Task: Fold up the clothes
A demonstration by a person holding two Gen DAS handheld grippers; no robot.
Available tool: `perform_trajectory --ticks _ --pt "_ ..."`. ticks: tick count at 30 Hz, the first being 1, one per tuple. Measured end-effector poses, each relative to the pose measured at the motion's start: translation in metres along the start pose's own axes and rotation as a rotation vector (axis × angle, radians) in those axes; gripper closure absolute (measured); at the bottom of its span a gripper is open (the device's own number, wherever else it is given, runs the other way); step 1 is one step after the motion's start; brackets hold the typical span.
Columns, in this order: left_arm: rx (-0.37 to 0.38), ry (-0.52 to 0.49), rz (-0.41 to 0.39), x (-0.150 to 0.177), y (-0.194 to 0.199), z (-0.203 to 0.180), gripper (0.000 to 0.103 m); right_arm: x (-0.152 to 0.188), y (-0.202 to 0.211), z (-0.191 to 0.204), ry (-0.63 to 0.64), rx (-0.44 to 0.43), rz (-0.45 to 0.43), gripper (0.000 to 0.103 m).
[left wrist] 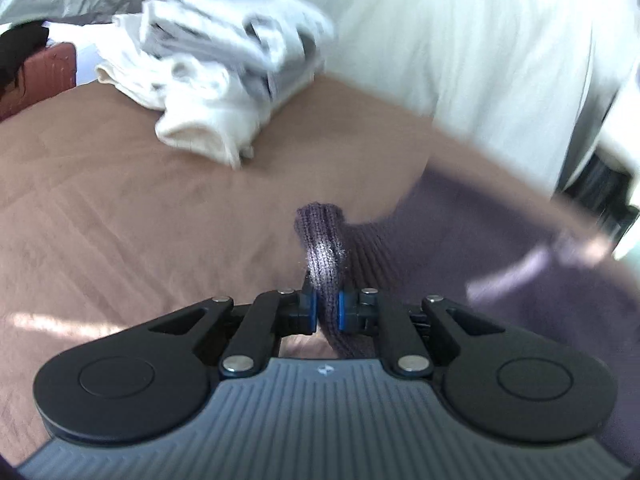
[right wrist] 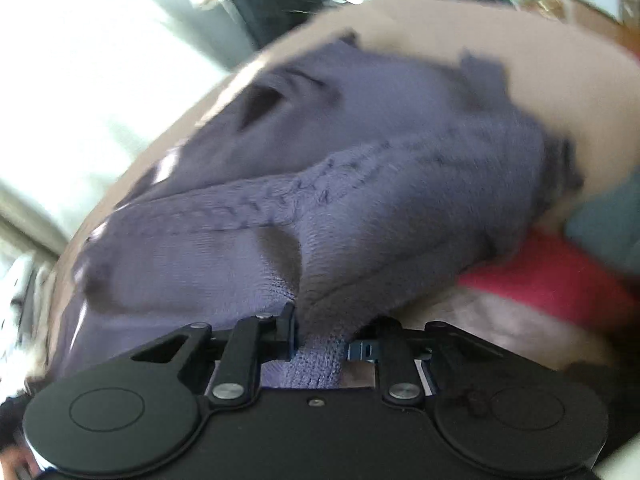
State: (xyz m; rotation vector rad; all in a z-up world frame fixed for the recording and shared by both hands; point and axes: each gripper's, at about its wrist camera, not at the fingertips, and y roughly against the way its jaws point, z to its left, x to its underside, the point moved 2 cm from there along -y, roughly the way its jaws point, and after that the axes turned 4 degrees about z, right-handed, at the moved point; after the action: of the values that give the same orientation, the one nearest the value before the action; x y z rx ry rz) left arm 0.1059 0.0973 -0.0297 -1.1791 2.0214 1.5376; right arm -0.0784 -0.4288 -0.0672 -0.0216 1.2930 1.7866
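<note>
On the brown bed [left wrist: 120, 220], the purple sweater [right wrist: 360, 152] lies spread and rumpled, its ribbed edge clamped by the left gripper [left wrist: 328, 312] and another bunch by the right gripper [right wrist: 320, 344]; soft, limp knit, it looks best gripped at edges.

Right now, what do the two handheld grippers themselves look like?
Left gripper: black linkage arms with silver rivets, round black discs, blue finger pads, ribbed grey body with a small white logo. Right gripper: same black linkages and discs, plain black body.
</note>
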Motion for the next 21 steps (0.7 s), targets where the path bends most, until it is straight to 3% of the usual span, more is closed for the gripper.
perform_trajectory --ticks 2,4,6,9,11,13,17,18,21 --pt "-0.061 -0.036 -0.06 -0.002 0.024 0.001 0.094 0.009 0.018 0.008 0.063 0.003 0.027 0.082" --pt "-0.103 -0.075 -0.046 0.0 0.031 0.001 0.094 0.021 0.017 0.015 0.14 0.027 0.083 0.082" --pt "-0.126 -0.088 0.019 0.004 0.02 0.003 0.094 0.034 -0.003 0.01 0.165 0.057 0.141 0.081" --pt "-0.185 -0.08 0.148 0.017 -0.005 0.008 0.093 0.051 -0.026 -0.004 0.131 0.071 0.153 0.078" --pt "-0.198 -0.069 0.183 0.019 -0.011 0.01 0.089 0.048 -0.02 0.003 0.166 0.078 0.187 0.063" --pt "-0.201 -0.059 0.159 0.015 -0.004 0.011 0.087 0.042 -0.009 0.014 0.217 0.086 0.229 0.052" --pt "-0.178 -0.085 0.059 0.004 0.02 0.004 0.074 0.031 0.013 0.037 0.319 0.102 0.314 0.051" --pt "-0.156 -0.085 0.037 0.001 0.024 0.002 0.067 0.026 0.023 0.044 0.358 0.092 0.319 0.051" --pt "-0.064 -0.055 0.018 -0.002 0.028 -0.005 0.062 0.0 0.052 0.064 0.507 0.057 0.243 0.051"
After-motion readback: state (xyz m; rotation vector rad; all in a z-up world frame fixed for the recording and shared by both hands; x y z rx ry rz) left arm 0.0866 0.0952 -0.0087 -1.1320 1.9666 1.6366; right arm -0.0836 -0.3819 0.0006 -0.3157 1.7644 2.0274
